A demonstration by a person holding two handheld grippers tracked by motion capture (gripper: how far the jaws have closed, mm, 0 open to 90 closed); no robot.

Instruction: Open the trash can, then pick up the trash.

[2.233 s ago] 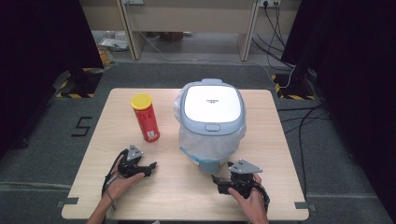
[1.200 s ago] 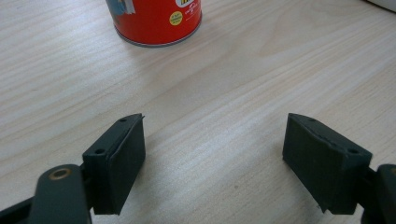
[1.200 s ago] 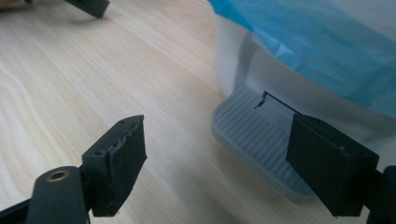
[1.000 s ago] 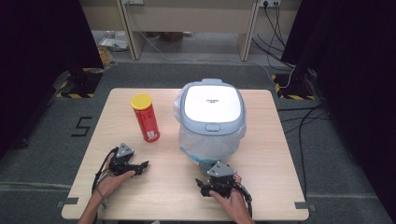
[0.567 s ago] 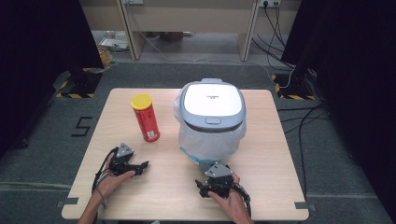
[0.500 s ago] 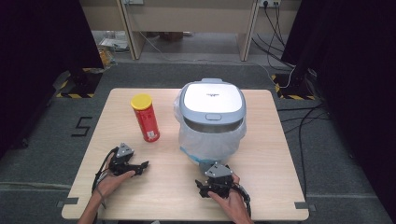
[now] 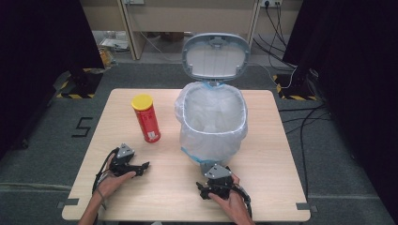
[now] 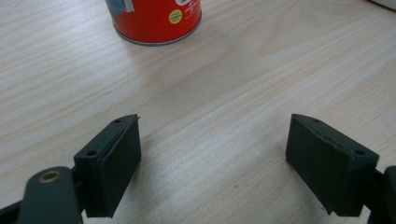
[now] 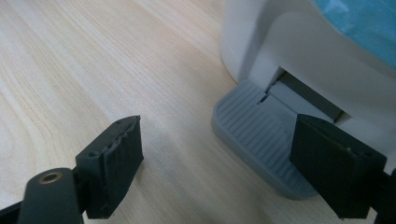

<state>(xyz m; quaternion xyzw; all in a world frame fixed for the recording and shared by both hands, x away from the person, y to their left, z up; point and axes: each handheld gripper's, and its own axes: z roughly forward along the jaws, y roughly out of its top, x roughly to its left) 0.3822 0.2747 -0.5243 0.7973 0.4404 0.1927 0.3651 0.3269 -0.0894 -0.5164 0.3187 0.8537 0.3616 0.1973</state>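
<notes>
The bin point(image 7: 213, 122) stands upright, its lid point(image 7: 216, 55) tipped back; before its grey pedal point(image 9: 261, 135), the right gripper point(image 9: 219, 163) gapes wide, gripping nothing.

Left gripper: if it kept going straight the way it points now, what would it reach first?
Probably the red can: it stands upright ahead of the open left gripper, slightly left of centre, with bare table between. Depth is uncertain.

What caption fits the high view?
Pedal bin lid open, red can beside it, a gripper in each hand.
</notes>
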